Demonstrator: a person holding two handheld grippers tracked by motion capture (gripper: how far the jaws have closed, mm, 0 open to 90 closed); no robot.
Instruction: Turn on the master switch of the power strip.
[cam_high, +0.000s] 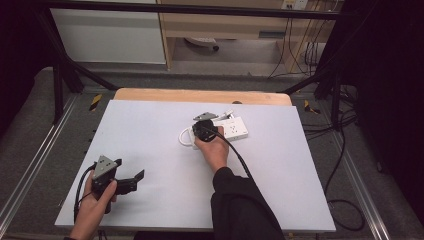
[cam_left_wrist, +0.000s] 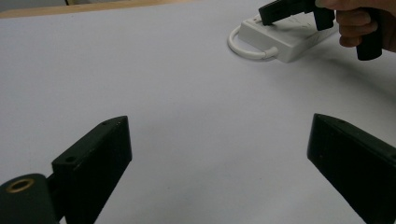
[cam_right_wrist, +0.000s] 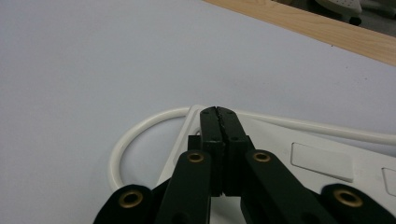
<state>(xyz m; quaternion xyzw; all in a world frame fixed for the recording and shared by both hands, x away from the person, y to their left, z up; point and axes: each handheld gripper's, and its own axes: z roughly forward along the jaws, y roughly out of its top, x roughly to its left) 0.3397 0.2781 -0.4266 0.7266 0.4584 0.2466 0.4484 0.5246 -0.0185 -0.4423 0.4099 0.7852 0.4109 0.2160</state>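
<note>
High view: white rectangular plastic power strip lies flat on the white table top, toward the far edge and a little right of centre. Its white round cable curls in a loop off the strip's left end and rests on the table surface.

Right gripper sits over the left end of the strip, held by the person's right hand, dark sleeve trailing back to the near edge. Black gripper cable runs along the forearm. Right gripper view: the two black jaws are pressed together, tips touching, nothing between them; the tips lie just above the strip's end where the cable loop leaves it. Whether the tips touch the strip cannot be told.

Left gripper view: power strip and cable loop appear far off at upper right with the right gripper above them.

Left gripper is near the table's near-left corner, held by the left hand, well apart from the strip. Its jaws stand wide apart with bare white table between them; nothing held. Grey three-cornered plate sits on top.

Light wooden strip borders the table's far edge. Black frame bars and loose black cables stand on the grey floor beyond.
</note>
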